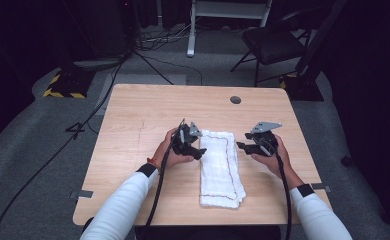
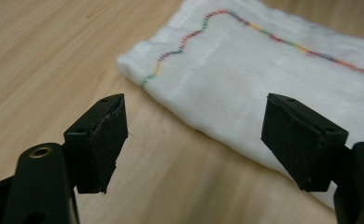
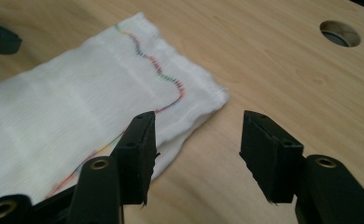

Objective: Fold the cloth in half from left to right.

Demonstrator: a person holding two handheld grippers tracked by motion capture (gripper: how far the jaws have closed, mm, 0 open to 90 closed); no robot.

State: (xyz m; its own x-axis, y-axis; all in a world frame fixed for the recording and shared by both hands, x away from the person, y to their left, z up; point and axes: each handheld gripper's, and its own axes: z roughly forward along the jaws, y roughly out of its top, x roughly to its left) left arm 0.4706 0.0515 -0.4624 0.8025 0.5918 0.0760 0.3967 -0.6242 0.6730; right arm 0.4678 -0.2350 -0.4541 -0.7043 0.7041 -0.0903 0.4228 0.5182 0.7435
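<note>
Nearest the table's [image 1: 133, 200] front edge, two white sleeves [image 1: 123, 205] come in from below, each hand holding a gripper; between them lies a folded white cloth [image 1: 220, 167], a long narrow stack running from near the front edge toward the middle of the wooden top, with a wavy multicoloured stitched line [image 1: 229, 165] along its right side. The left gripper [image 1: 199, 151] sits just beside the cloth's far left corner; in the left gripper view its jaws stand wide apart with nothing between them but bare wood and the cloth's corner [image 2: 129, 65] lying ahead. The right gripper [image 1: 242, 146] hovers just off the cloth's far right edge; in the right gripper view its jaws are likewise spread wide and grip nothing, one jaw over the cloth's edge [image 3: 189, 121], the other over bare table.

The cloth looks thin, light and limp, a gauzy weave in several layers; it will likely sag and unfold if lifted by a single point, so a pinch at each far corner seems the sound hold, with care over how many layers each jaw catches; fragility is no concern, slipping little.

Farther off, a round cable hole [image 1: 235, 100] marks the table's far side; beyond it, cables [image 1: 153, 65] on grey floor, a dark chair [image 1: 275, 45].
</note>
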